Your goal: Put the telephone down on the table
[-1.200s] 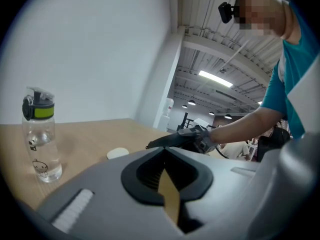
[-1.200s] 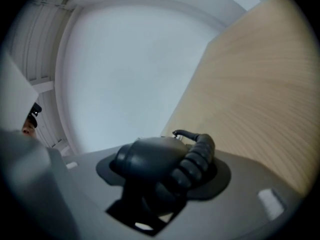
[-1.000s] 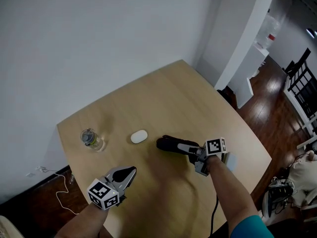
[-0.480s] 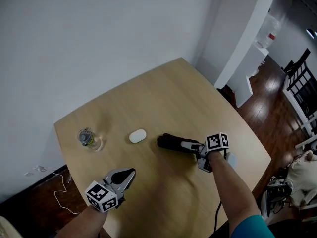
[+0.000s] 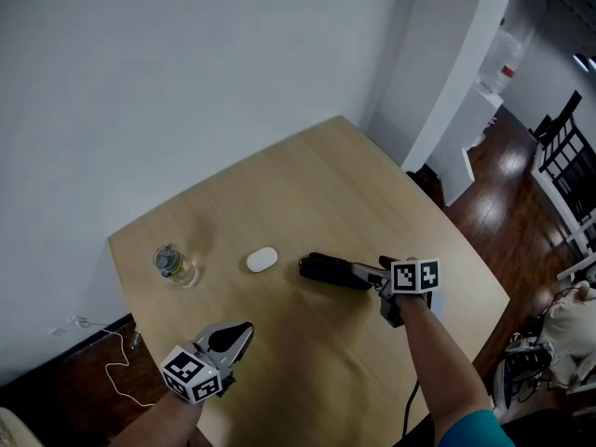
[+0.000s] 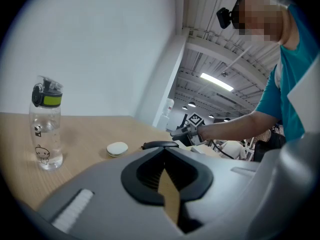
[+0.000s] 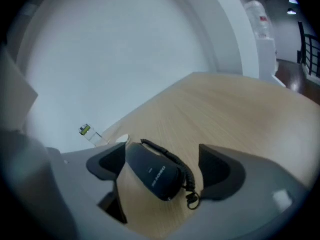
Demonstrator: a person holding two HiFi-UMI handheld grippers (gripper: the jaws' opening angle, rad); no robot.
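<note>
The telephone (image 5: 328,270) lies flat on the table (image 5: 307,184), fully supported, so the right gripper (image 5: 371,275) needs no clamp and its jaws stand apart astride its near end, while the left gripper (image 5: 237,331), jaws together and empty, idles near-left.

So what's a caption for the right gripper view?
Black corded telephone handset lying on wooden table between open fingers of right gripper.
</note>
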